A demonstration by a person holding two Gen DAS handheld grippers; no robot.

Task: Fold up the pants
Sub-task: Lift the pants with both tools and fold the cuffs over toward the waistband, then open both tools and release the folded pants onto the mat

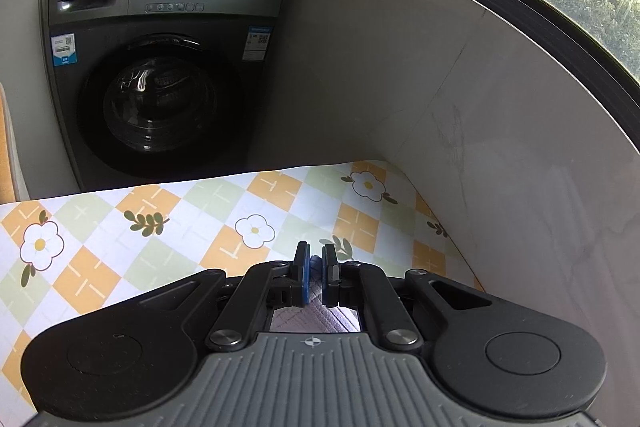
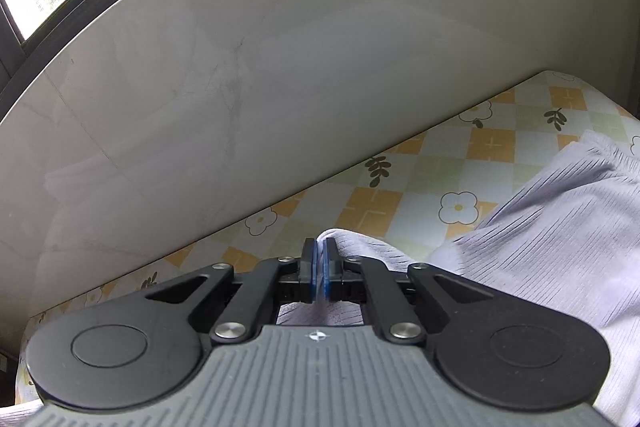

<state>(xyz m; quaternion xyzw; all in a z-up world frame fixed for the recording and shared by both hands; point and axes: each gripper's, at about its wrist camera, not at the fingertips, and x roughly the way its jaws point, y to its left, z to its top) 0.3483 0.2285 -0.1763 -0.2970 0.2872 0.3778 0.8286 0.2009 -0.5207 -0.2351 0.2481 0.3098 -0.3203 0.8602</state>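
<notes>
Pants [image 2: 560, 235], pale lilac ribbed, sprawl toward three o'clock across my floral table [image 2: 372, 207]; I have left gripper [image 1: 316, 261] and right gripper [image 2: 321, 253] each clamped on their fabric.

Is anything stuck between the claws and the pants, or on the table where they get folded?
Nothing visible. Both claws already pinch the pants: the left claw and the right claw each have cloth between their pads. The flowered table ahead looks bare up to the wall.

Left gripper [image 1: 315, 259] clamped, right gripper [image 2: 320, 255] clamped, both angled downward.
</notes>
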